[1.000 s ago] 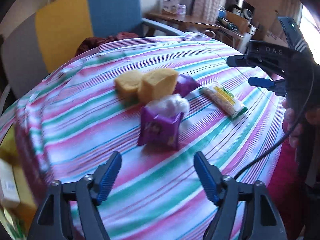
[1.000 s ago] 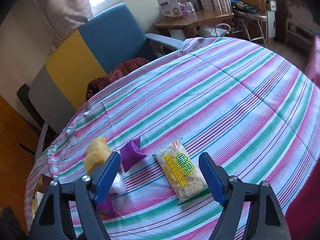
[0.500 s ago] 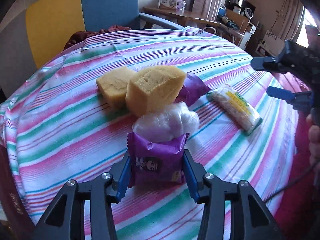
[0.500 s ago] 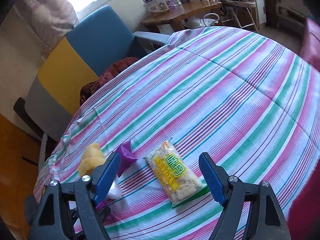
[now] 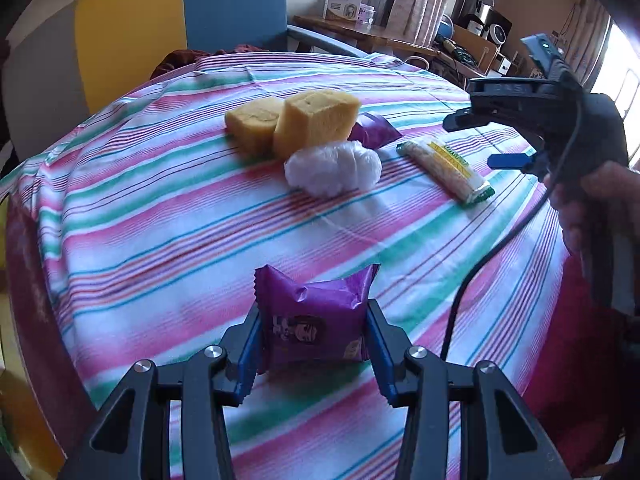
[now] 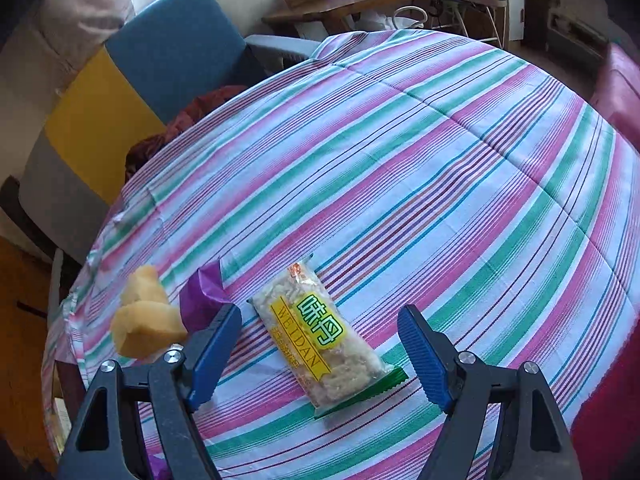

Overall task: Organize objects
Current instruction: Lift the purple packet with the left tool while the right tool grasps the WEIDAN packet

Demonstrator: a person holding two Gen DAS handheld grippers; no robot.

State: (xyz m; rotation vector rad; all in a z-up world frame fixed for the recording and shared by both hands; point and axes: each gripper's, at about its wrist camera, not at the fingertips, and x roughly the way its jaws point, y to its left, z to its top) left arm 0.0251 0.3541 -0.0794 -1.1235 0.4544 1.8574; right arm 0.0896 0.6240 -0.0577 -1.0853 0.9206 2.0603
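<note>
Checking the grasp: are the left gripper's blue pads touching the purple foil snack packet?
Touching. The left wrist view shows both pads of the left gripper pressed against the purple foil snack packet.

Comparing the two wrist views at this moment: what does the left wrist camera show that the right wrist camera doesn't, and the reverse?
Left wrist only: the left gripper clamped on a purple snack packet, a white plastic-wrapped bundle, and the right gripper seen from outside, with the hand holding it.

Right wrist only: the right gripper's own open jaws straddling the rice cracker bar, with its label readable.

Both: the striped tablecloth, two yellow sponge cakes, a second purple packet, and the cracker bar.
</note>
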